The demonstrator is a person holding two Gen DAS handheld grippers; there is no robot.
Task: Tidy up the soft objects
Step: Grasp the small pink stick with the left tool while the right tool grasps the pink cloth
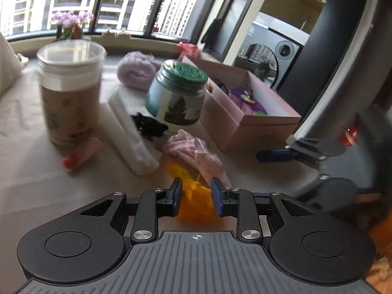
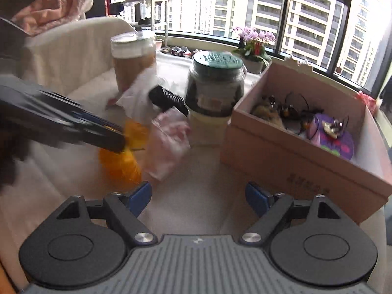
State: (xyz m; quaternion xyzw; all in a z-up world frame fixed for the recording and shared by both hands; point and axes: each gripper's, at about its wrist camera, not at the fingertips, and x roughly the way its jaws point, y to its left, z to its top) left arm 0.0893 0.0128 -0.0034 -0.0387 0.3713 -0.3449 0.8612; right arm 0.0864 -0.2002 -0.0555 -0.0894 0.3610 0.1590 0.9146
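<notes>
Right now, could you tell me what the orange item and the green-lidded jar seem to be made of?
Orange item: soft, fuzzy, likely yarn or feathery fibre, squashed between the left gripper pads. Jar: probably glossy clear glass; see-through wall, printed label. Its lid: ridged, matte green, metal or plastic unclear.

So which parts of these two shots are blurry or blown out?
Left wrist view: the lidded paper cup is motion-smeared, the windows overexposed, straight edges bowed by fisheye. Right wrist view: the left gripper and its orange fluffy item are streaked with blur; the pink box stays fairly sharp.
</notes>
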